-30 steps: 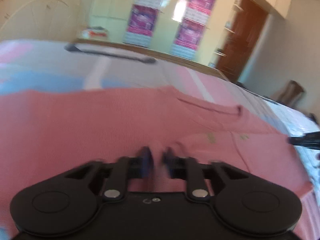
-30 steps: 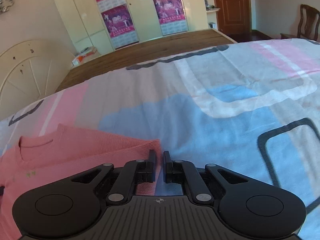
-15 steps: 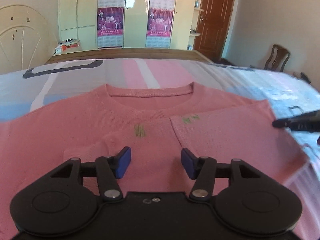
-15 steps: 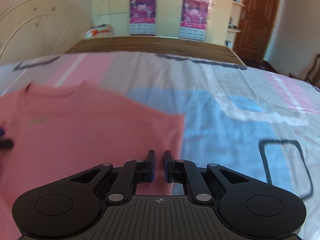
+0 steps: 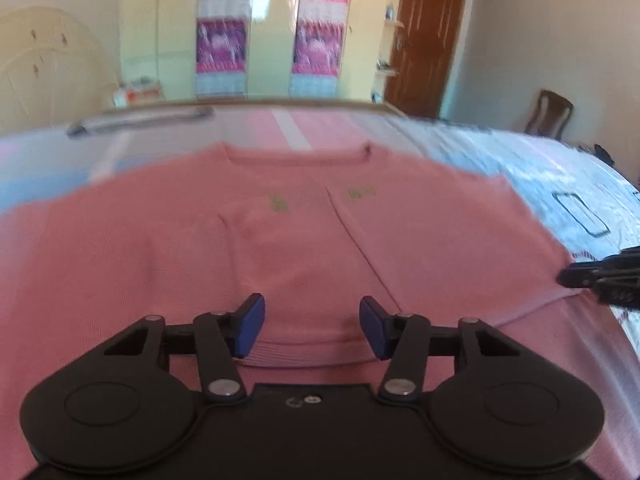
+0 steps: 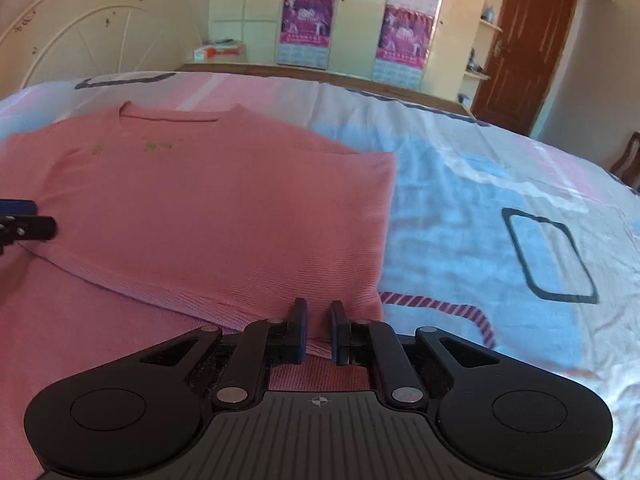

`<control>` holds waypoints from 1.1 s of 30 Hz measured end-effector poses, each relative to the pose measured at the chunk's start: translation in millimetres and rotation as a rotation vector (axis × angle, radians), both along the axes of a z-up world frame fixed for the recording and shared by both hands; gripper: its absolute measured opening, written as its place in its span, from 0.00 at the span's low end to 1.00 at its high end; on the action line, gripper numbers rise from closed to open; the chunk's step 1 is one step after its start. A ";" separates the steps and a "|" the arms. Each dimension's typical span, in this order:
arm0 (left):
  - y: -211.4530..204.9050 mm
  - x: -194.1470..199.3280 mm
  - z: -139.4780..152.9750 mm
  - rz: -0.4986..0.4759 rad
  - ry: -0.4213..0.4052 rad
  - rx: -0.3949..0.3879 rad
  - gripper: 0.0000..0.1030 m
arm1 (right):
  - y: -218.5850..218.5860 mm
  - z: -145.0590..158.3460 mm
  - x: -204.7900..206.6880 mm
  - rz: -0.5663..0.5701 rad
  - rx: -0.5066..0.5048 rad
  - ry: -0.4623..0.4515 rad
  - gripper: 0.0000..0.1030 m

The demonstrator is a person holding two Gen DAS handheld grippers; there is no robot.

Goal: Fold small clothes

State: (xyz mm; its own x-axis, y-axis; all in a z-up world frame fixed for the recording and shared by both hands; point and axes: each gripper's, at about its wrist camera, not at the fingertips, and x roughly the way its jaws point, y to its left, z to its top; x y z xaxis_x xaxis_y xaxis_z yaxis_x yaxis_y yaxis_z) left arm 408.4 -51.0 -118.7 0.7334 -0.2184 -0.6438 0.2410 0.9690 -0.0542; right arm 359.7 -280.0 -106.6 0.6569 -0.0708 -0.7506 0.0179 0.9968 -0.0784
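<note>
**One sweater on the bed, two hand-held grippers at its near edge**

One pink sweater point(image 5: 304, 248) lies flat on the bed point(image 6: 460, 216), neckline toward the far end. Both of its sides are folded in over the body. Two small green marks sit just below the neckline.

Left hand-held gripper point(image 5: 312, 328): it hangs over the near middle of the sweater, above a ribbed cuff. The jaws stand moderately wide. The two blue pads point(image 5: 250, 330) are apart from each other, with cloth showing in the gap below them; nothing is gripped.

Right hand-held gripper point(image 6: 318, 330): it sits at the sweater's near right corner, beside the folded edge. The jaws stand narrow, with a slim gap. Whether the pads pinch the cloth cannot be told.

Two posters point(image 6: 306, 20) hang on the wardrobe beyond the sweater.
</note>
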 end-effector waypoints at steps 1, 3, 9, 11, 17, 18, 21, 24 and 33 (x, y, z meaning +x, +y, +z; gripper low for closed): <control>3.1 -1.7 -2.2 0.004 -0.002 0.024 0.53 | -0.2 6.8 -3.0 -0.008 -0.002 -0.028 0.09; 8.5 1.7 -12.2 -0.006 0.035 0.021 0.54 | -2.3 8.4 -7.4 -0.026 0.022 -0.057 0.09; 18.0 -5.9 -15.1 -0.002 0.005 0.049 0.54 | 0.2 12.5 -1.7 -0.079 0.117 -0.036 0.11; 20.3 -11.3 -8.1 -0.012 0.004 0.040 0.55 | 4.2 0.3 5.2 -0.073 0.097 0.042 0.14; 60.3 -25.0 -1.8 0.074 0.026 -0.007 0.58 | 9.7 12.5 10.6 -0.120 0.161 0.024 0.14; 71.0 -29.1 1.9 0.095 0.015 -0.024 0.58 | 11.3 13.7 9.5 -0.130 0.164 0.011 0.14; 116.3 -46.0 13.4 0.220 -0.027 -0.043 0.58 | 15.4 14.5 2.4 -0.159 0.218 -0.007 0.15; 185.1 -66.2 16.9 0.413 -0.043 -0.065 0.53 | 25.7 19.2 -1.5 -0.164 0.245 -0.032 0.15; 396.3 -103.8 9.6 0.925 -0.047 -0.255 0.42 | 62.0 24.8 28.7 -0.157 0.277 -0.064 0.15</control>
